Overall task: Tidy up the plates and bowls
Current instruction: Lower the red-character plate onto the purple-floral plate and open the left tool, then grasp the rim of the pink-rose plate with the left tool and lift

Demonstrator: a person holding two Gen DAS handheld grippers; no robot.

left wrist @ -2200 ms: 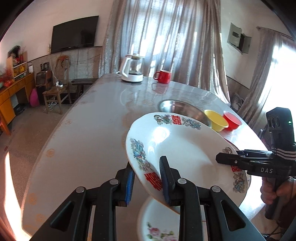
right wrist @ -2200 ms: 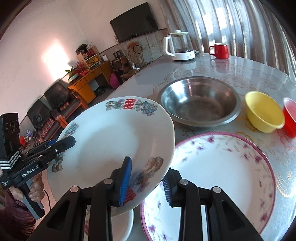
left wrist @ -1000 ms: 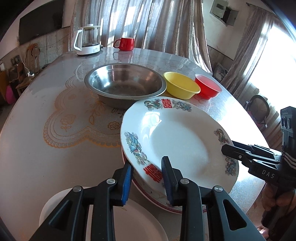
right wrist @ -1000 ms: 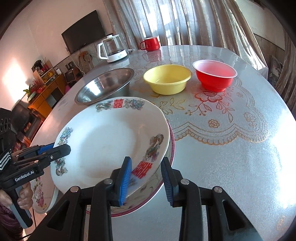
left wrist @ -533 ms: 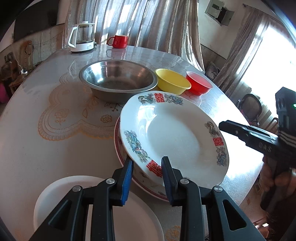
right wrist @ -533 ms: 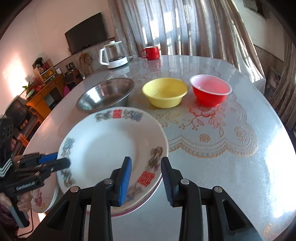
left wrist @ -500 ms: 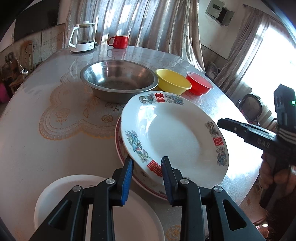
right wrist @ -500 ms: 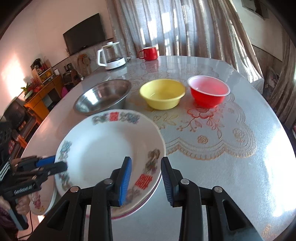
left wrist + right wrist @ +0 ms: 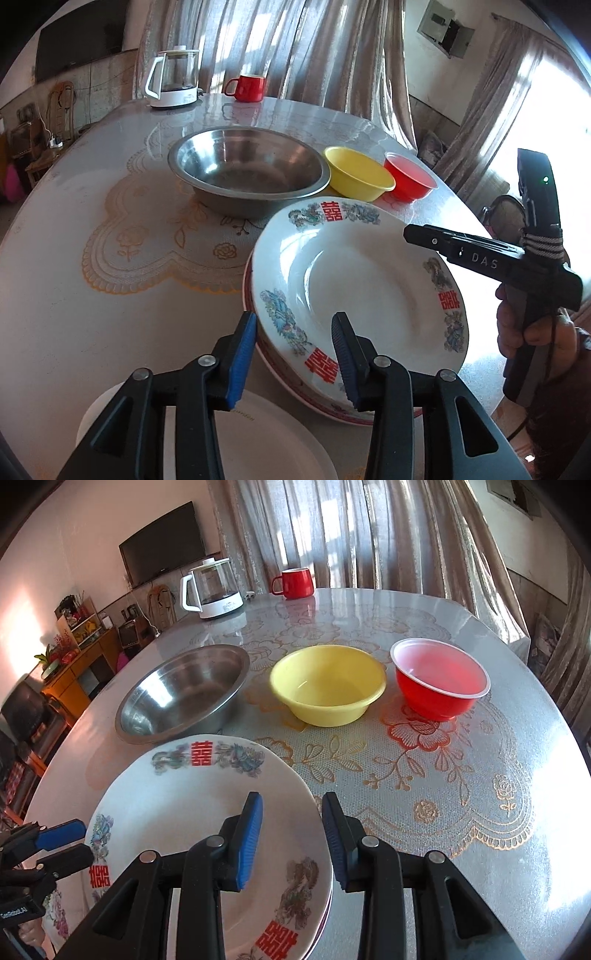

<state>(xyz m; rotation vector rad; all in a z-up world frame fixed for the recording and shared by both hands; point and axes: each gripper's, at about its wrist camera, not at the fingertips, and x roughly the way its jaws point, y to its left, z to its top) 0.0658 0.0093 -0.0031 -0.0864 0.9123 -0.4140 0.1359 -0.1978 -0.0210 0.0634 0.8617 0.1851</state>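
**Plate set on the stack, both grippers free**

Now the dragon plate [image 9: 365, 291] lies on the pink-rimmed plate [image 9: 317, 400], near the front edge of the table [image 9: 74, 295]. It looks flat and settled, so I judge this stacking step is done.

The left gripper [image 9: 291, 358] has its jaws well apart. They stand on both sides of the plate's near rim, but I see no contact, and they hold nothing. The right gripper [image 9: 291, 838] is also wide open and empty, and it hangs above the right part of the same plate. Probably both are open because the plate needs no more support.

A white plate [image 9: 258, 439] lies at the front edge, just beside the stack, and it likely goes on top of it.

The steel bowl [image 9: 184, 692], yellow bowl [image 9: 327, 685] and red bowl [image 9: 439, 679] stand in a row further in, each apart from the others. They are not nested yet.
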